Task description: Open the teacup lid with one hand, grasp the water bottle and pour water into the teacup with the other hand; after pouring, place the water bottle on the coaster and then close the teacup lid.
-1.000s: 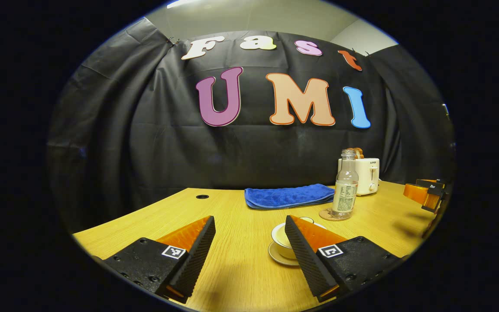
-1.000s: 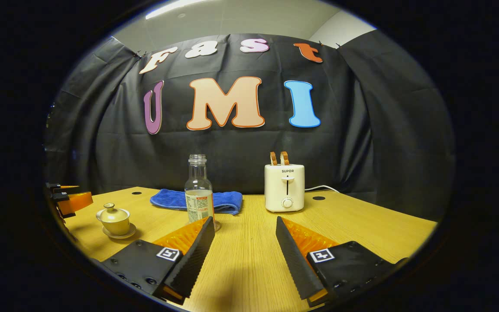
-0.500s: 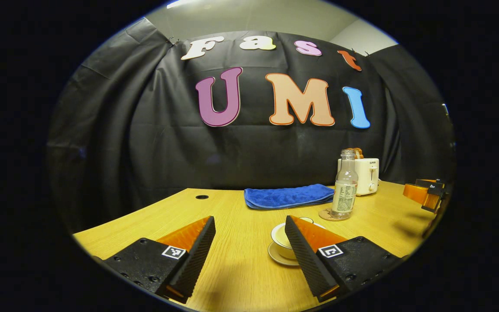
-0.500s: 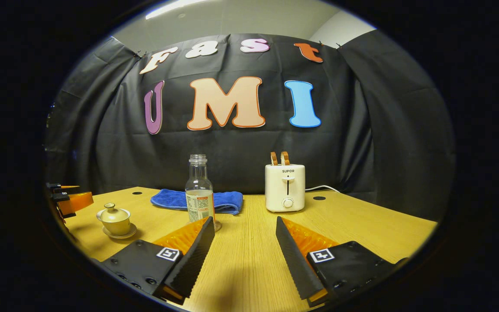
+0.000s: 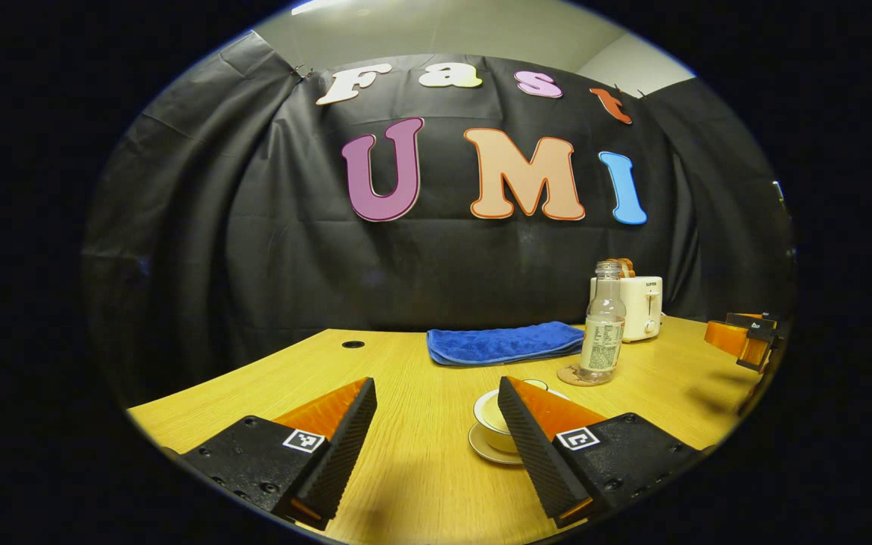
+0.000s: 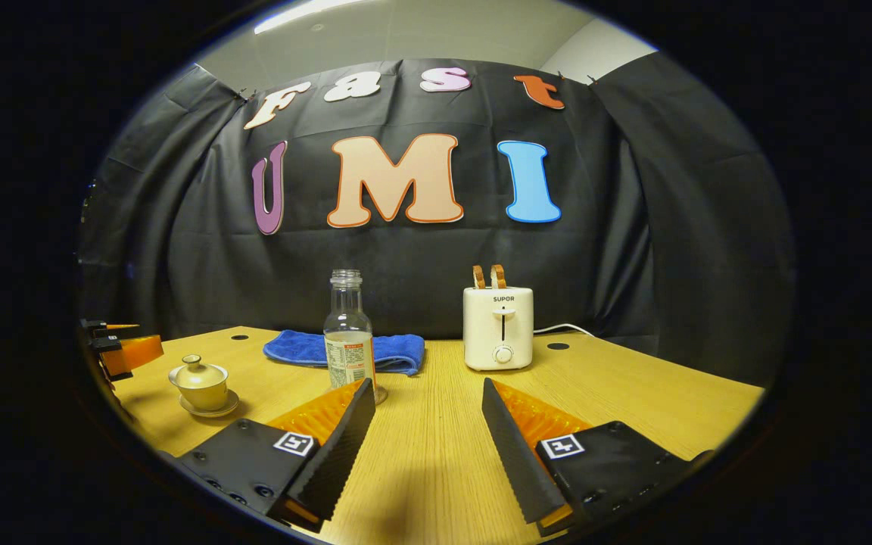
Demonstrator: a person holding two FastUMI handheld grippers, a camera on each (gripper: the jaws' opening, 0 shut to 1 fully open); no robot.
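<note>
We've got both the left gripper [image 5: 436,393] and right gripper [image 6: 425,393] spread apart, teacup [image 6: 201,384] lidded lower left, bottle [image 6: 347,341] mid-frame.

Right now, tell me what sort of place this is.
Most likely a staged booth for recording household tasks, not a real kitchen: black cloth wall behind a wooden table, with a toaster, blue towel, water bottle and lidded teacup set out.
</note>
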